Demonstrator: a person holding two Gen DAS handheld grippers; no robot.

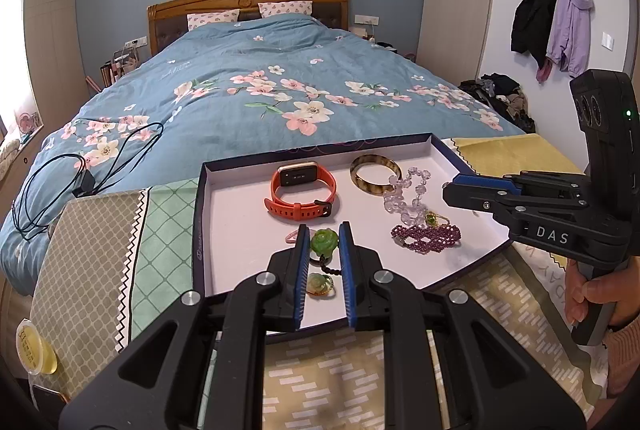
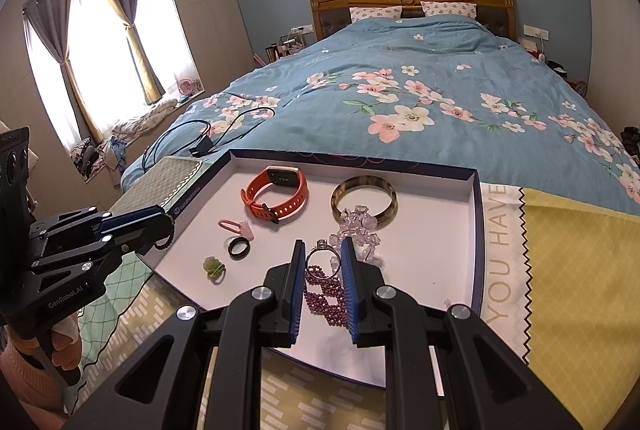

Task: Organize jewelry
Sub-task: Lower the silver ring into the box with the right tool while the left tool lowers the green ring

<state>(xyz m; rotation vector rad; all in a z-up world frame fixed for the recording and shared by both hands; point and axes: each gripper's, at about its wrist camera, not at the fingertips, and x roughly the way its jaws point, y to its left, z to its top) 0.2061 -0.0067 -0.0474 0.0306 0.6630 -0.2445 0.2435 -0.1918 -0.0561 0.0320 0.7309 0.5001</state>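
Crowding the cluttered tray (image 1: 240, 230): left gripper (image 1: 323, 230) tight on a beaded cord (image 2: 170, 232), right gripper (image 2: 323, 242) tight on a ring (image 2: 309, 262).

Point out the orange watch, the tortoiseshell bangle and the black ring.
orange watch (image 1: 294, 174), left wrist view, on its face.
tortoiseshell bangle (image 2: 390, 203), right wrist view, right side of the band.
black ring (image 2: 231, 248), right wrist view, left of its band.

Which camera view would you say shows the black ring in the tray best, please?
The right wrist view shows the black ring best: it lies fully exposed on the tray floor, left of the right gripper. In the left wrist view I cannot pick it out; the left gripper likely blocks it.
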